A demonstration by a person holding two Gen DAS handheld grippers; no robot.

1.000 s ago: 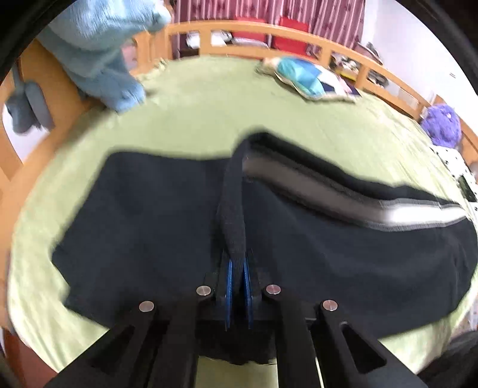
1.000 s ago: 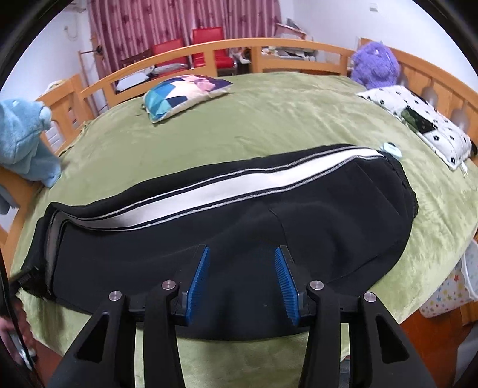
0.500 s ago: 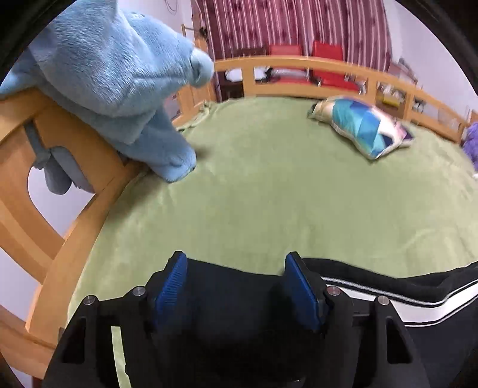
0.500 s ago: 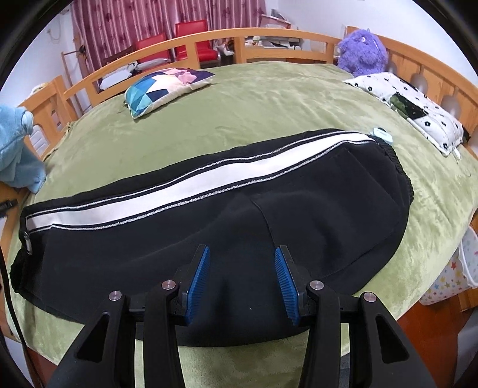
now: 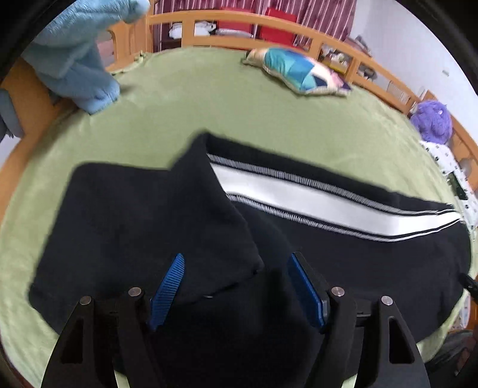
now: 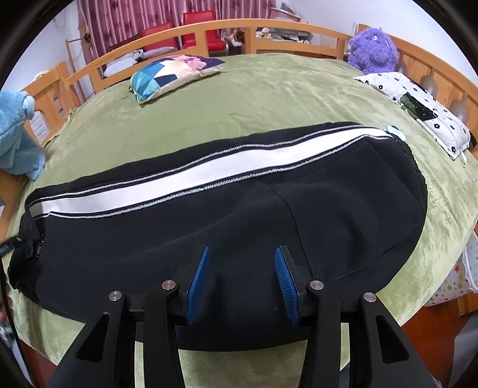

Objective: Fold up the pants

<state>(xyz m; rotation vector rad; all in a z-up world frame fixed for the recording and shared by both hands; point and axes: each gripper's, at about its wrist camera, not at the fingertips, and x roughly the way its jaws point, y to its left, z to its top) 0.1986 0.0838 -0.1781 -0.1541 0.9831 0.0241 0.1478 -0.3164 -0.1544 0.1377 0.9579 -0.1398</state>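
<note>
Black pants (image 5: 119, 215) with a white side stripe (image 5: 298, 194) lie across the green bedspread (image 5: 239, 104). Their leg end is folded back over the rest as a dark flap. My left gripper (image 5: 236, 259) hovers just above that flap with its jaws opening. The flap's corner lies between the blue pads, and neither pad presses on it. In the right wrist view the pants (image 6: 328, 203) stretch from left to right, the stripe (image 6: 179, 185) along their far side. My right gripper (image 6: 242, 250) stands open over the near edge of the black cloth, holding nothing.
A wooden rail (image 5: 239, 21) rings the bed. A blue plush toy (image 5: 80, 53) hangs over the rail at the left. A patchwork cushion (image 6: 176, 71) lies at the far side. A purple plush (image 6: 373, 50) and a spotted white pillow (image 6: 418, 110) are at the right.
The left gripper, shut on the pants' leg end a second ago, has let it go and opened. The leg end now lies folded over the pants. The right gripper has sunk slightly.
</note>
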